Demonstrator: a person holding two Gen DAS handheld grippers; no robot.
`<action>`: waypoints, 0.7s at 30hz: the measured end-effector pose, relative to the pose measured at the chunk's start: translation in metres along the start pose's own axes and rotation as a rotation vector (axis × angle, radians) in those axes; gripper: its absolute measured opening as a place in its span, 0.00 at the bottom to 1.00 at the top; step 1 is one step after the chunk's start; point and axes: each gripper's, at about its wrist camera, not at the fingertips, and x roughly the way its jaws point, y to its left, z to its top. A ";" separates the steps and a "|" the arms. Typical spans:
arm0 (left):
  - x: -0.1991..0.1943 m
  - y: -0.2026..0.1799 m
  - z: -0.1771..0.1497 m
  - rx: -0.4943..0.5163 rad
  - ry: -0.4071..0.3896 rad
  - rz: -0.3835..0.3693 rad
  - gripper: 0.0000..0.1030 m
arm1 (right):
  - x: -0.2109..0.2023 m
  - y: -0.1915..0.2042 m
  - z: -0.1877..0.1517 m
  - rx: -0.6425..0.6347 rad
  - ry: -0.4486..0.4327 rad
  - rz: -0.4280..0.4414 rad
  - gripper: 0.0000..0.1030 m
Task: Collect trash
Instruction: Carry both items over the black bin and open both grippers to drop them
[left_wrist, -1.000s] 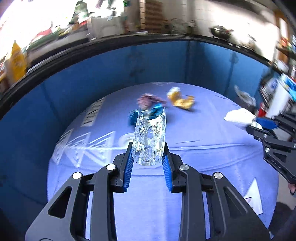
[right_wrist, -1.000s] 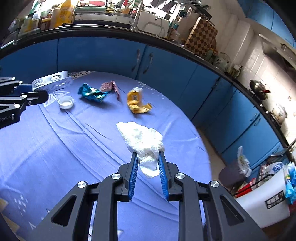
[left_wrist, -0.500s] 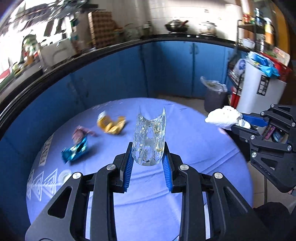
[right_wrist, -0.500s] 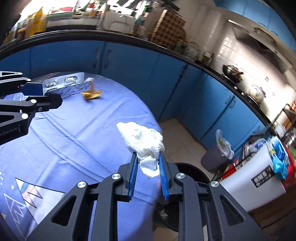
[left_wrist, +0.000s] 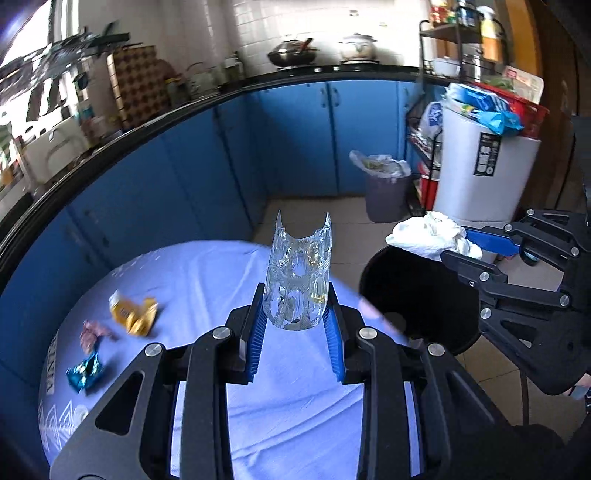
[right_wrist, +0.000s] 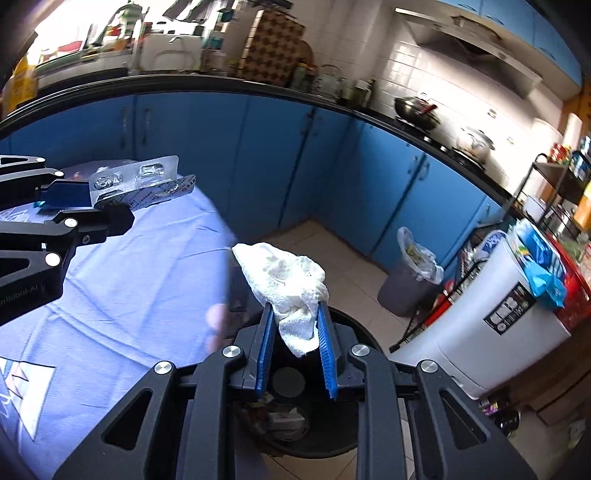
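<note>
Clear blister pack (left_wrist: 297, 284) pinched upright in left tool (left_wrist: 295, 328), above edge of blue-clothed counter (left_wrist: 207, 280). Crumpled white tissue (right_wrist: 291, 291) clamped in right tool (right_wrist: 295, 350), over black bin (right_wrist: 314, 424) beside counter. Yellow wrapper (left_wrist: 133, 314), pink wrapper (left_wrist: 92, 332), blue wrapper (left_wrist: 84, 372) lying on cloth.
</note>
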 end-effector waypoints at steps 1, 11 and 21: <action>0.004 -0.007 0.005 0.013 -0.001 -0.007 0.30 | 0.001 -0.004 -0.001 0.008 0.001 -0.006 0.22; 0.028 -0.050 0.033 0.101 -0.010 -0.064 0.30 | 0.014 -0.047 -0.012 0.068 0.022 -0.059 0.24; 0.046 -0.069 0.047 0.131 -0.001 -0.094 0.31 | 0.026 -0.062 -0.015 0.101 0.037 -0.075 0.24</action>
